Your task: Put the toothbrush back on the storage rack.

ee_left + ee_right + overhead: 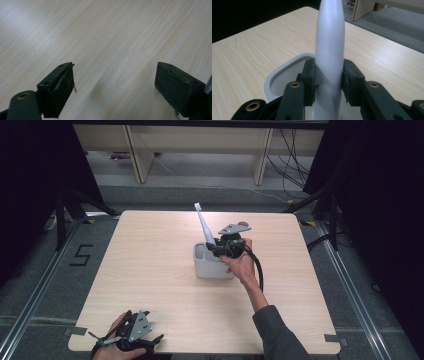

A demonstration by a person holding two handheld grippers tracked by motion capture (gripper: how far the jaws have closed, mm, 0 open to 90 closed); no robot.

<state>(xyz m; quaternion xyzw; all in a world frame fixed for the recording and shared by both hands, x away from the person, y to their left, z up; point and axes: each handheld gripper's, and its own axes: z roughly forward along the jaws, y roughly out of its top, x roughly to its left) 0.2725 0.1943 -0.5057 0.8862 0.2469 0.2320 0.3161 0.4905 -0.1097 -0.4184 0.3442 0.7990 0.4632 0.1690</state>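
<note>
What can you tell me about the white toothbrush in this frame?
The electric toothbrush is white and smooth, plastic by its look, with a thick rounded handle tapering to a thin neck and small head. It stands tilted, head leaning up and away, its lower end inside the white holder. The right gripper clamps its handle on both sides, just above the holder's rim.

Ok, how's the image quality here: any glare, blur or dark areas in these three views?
High view: even light on the pale wooden table, black surroundings at both sides. Left gripper view: sheen on the tabletop at upper left, near black jaws soft. Right gripper view: the white tapered toothbrush handle, clamped by the right gripper, shows a soft highlight and blurs near the bottom; the white plastic holder's rim is sharp.
</note>
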